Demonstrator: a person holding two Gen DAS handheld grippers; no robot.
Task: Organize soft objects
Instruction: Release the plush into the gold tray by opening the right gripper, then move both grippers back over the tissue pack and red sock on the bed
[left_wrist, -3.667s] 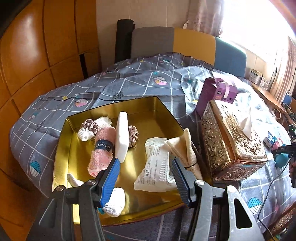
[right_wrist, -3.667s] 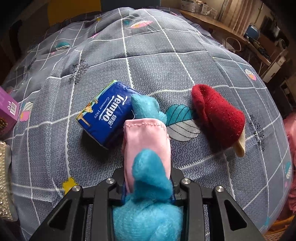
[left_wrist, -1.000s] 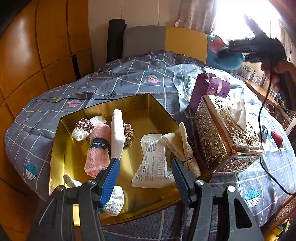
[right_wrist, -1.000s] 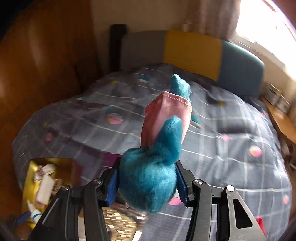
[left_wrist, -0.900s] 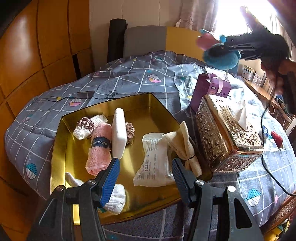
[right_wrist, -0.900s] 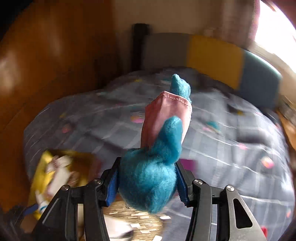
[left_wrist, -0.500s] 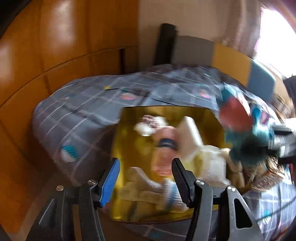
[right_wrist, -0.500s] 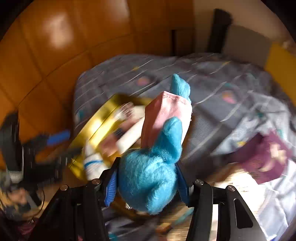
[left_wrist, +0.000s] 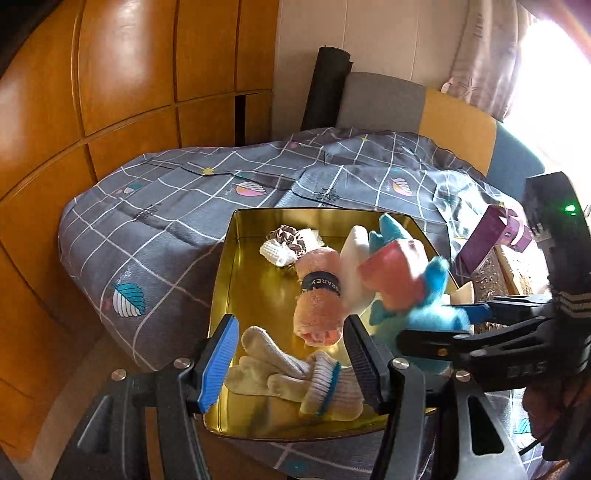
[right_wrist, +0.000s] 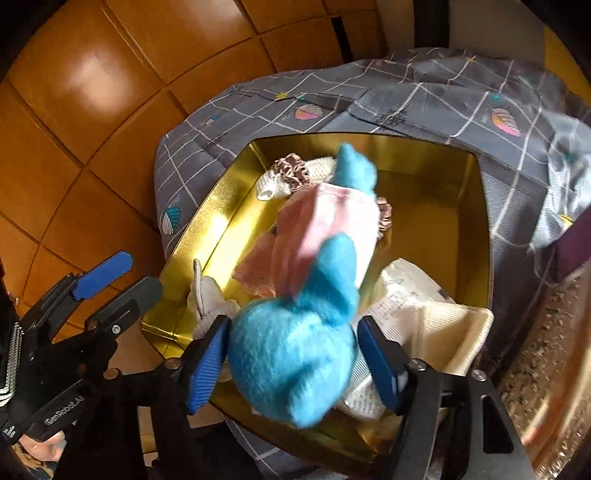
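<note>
The right claw (right_wrist: 291, 354) is clamped on a blue plush toy (right_wrist: 295, 354) that wears a pink cloth piece, and it holds the toy above the gold tray (right_wrist: 480, 229). In the left wrist view the same toy (left_wrist: 417, 291) hangs over the right half of the tray (left_wrist: 229, 295), above the things that lie inside; it looks a little blurred, so I cannot tell if its lower part touches anything.

The left claw (left_wrist: 291, 354) has its two blue pads wide apart and holds nothing. It stands at the near edge of the tray, over a pair of white socks (left_wrist: 295, 373).

Inside the tray lie a rolled pink towel (left_wrist: 317, 299) with a dark band, a white bar-shaped object (left_wrist: 354, 258) just beside it, a brown scrunchie (left_wrist: 286, 238) on a small white cloth near the far wall, and a white packet (right_wrist: 399, 295) with a cream cloth (right_wrist: 450, 332) at the right side.

The tray rests on a bed with a grey checked cover (left_wrist: 155, 236). To the right of the tray stand a purple box (left_wrist: 487, 236) and an ornate golden tissue box (left_wrist: 495, 273).
</note>
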